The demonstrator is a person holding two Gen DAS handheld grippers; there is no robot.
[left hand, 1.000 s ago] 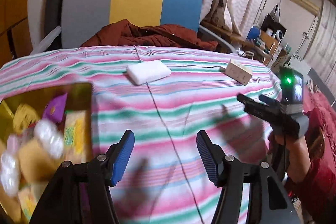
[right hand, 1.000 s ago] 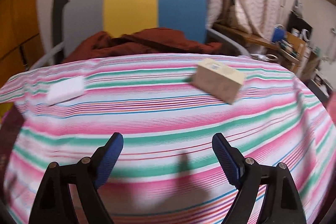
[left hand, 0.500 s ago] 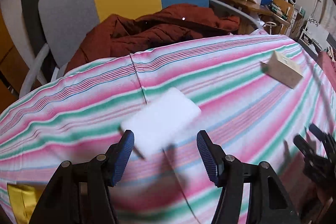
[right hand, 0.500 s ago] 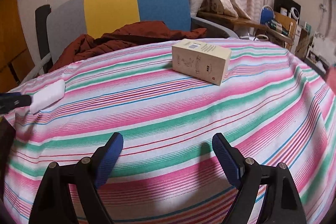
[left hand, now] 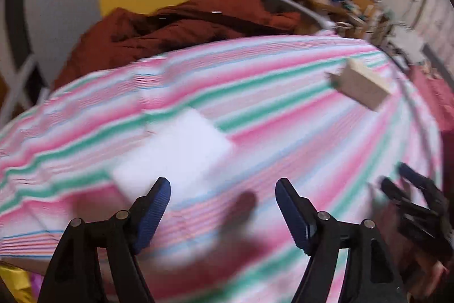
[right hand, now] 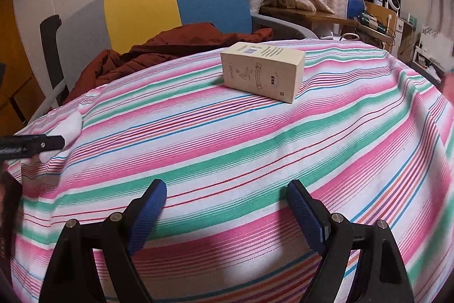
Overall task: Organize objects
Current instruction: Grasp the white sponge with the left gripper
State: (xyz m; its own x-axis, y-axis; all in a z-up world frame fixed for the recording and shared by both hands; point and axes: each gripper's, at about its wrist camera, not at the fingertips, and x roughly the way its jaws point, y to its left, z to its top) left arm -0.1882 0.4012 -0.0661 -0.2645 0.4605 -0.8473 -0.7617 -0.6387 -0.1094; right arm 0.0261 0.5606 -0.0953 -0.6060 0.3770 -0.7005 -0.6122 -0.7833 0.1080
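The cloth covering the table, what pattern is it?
The cloth has pink, green and white stripes with thin blue and red lines, sharpest in the right wrist view.

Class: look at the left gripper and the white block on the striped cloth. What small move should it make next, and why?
Probably ease the left gripper forward and a little left over the white block, then close. Its jaws have just been opening and stand wide with nothing between them; the block lies just ahead, partly past the left fingertip. The right gripper hangs open short of the cardboard box.
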